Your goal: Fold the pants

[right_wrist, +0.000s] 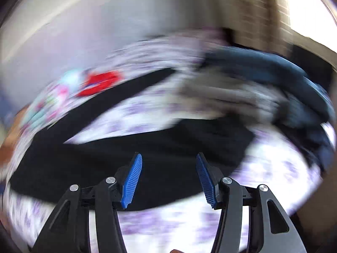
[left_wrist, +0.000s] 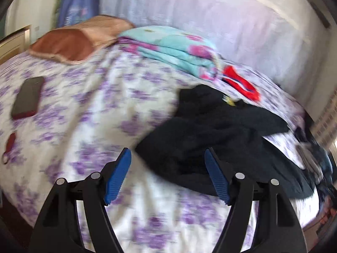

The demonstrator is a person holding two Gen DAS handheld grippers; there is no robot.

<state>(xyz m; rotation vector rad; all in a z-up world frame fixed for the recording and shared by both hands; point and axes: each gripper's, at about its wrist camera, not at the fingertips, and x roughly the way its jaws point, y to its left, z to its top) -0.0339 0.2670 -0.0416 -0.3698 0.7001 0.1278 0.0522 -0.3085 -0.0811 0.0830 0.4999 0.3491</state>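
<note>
From the left wrist, the left gripper (left_wrist: 167, 164) hangs spread and empty over the flowered bedspread (left_wrist: 88, 109), while the black pants (left_wrist: 214, 130) lie rumpled just ahead and to its right, so I'd say no fold is made yet. From the right wrist, badly blurred, the right gripper (right_wrist: 168, 168) is likewise spread and empty above the dark cloth, beside a heap of other clothes (right_wrist: 263, 88).

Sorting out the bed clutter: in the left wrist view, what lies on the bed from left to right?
Phone → brown pillow → folded floral blanket → black pants, with a red item just beyond them.
</note>
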